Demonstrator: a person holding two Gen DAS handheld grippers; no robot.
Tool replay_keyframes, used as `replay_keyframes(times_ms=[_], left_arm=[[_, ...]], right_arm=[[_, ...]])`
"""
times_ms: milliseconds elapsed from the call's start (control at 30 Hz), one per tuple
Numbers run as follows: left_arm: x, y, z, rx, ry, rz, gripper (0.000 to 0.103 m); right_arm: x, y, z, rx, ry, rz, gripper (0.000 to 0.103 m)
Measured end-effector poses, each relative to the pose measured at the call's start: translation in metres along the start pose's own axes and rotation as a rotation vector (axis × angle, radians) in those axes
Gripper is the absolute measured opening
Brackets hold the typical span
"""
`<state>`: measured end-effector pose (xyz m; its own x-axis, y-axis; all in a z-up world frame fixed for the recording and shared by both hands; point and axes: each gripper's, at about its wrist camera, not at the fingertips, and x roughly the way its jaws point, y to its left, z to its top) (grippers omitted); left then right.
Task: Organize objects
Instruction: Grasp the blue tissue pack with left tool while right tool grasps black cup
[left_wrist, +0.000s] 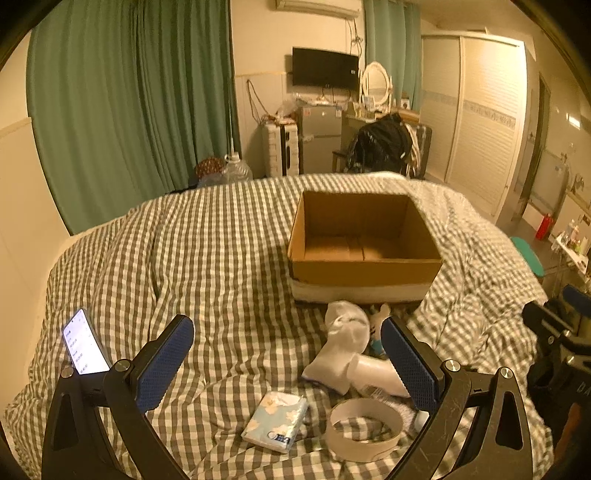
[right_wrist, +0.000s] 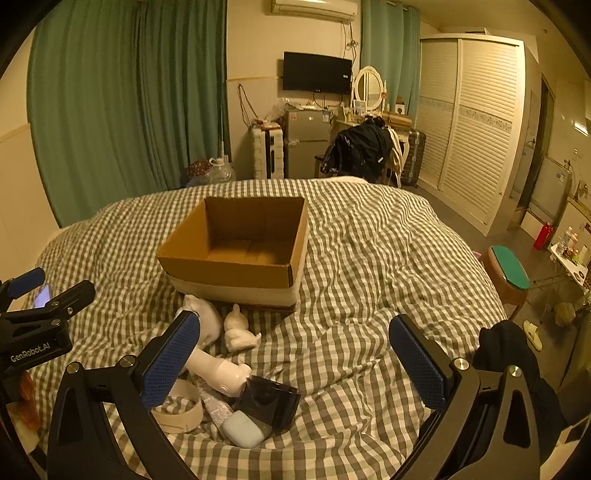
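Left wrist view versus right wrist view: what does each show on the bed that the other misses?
Only the left wrist view shows the tissue pack and the lit phone screen face-on. Only the right wrist view shows the pale blue case, the black pouch and the white figurine. Both show the empty cardboard box, the tape ring and the checked quilt.

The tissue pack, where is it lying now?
In the left wrist view, the tissue pack lies on the checked blanket, low centre, just left of the tape roll.
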<state>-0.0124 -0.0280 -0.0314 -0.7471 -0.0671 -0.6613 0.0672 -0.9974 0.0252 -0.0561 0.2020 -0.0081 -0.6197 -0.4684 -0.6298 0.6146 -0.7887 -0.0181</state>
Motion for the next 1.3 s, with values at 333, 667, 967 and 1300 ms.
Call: replay_keyframes(times_ms=[333,667,967,1300], left_arm=[[0.051,0.017,-0.034,0.011,0.18,0.051,0.103],[0.093,0.018,-0.072,0.021,0.363,-0.021,0.103],[0.132,0.02,-0.097,-0.022,0.538,-0.06,0.096],[0.139,0.016,-0.1,-0.04,0.563,-0.117,0.062]], right_arm=[[0.043,-0.014,-0.025,0.01,0.163,-0.03,0.103],[0.095,-0.006,-0.063,0.008,0.368,0.065,0.097],[0.135,0.006,-0.082,-0.021,0.493,0.115,0.079],[0.144,0.017,-0.085,-0.066,0.498,0.154,0.058]])
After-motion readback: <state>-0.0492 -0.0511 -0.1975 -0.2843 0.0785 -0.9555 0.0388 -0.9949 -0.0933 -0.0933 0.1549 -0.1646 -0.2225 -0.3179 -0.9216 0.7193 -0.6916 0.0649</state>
